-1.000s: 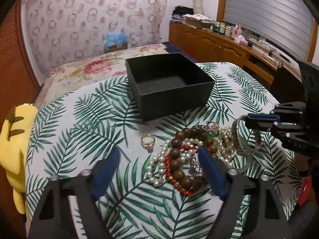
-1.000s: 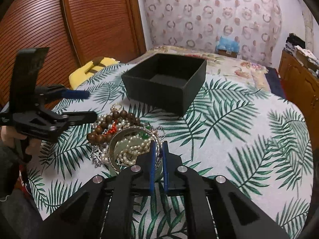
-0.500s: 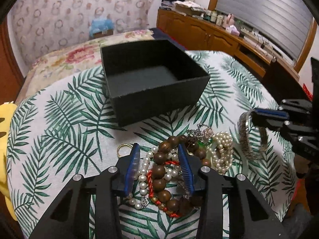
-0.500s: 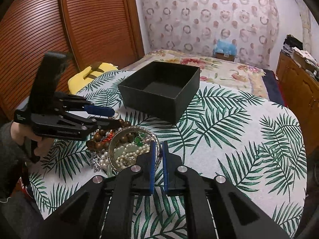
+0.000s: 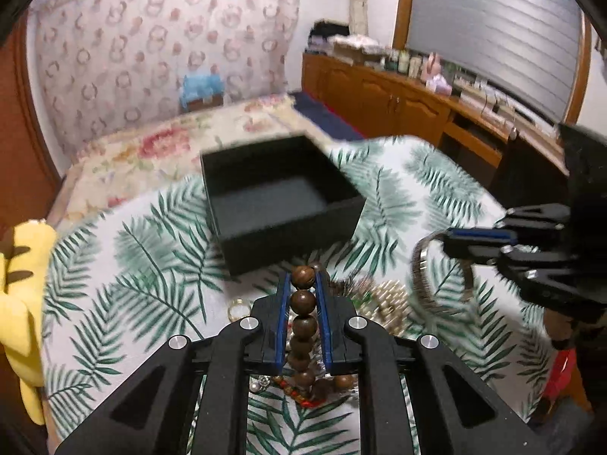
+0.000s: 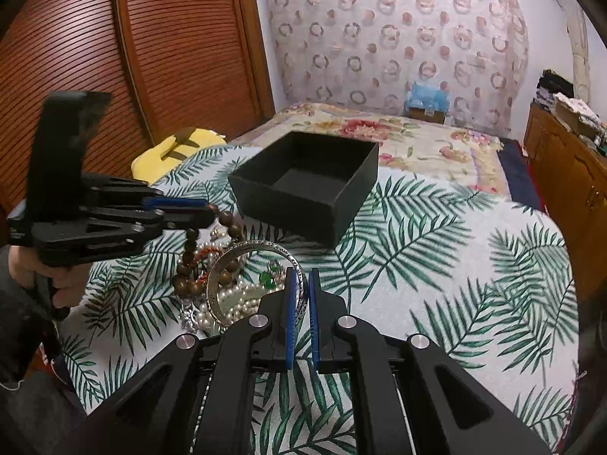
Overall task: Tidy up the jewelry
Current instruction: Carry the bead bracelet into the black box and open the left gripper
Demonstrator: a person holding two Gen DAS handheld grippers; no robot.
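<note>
Lying near black box [image 6: 303, 185], pearls [image 6: 242, 303], gold ring [image 5: 238, 308], yellow plush [image 5: 22, 303]

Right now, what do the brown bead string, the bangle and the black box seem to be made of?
Brown bead string: probably wood, dark with a dull polish; faint grain shows.
Bangle: looks like silver-coloured metal, shiny, with lettering along the band.
Black box: likely stiff cardboard, matte, with thin straight walls and no glare; the finish is hard to tell further.

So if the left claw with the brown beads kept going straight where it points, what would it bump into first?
Probably the near wall of the black box, which sits just past the left claw holding the wooden bead bracelet. Depth is hard to judge; it might meet the tablecloth first.
</note>
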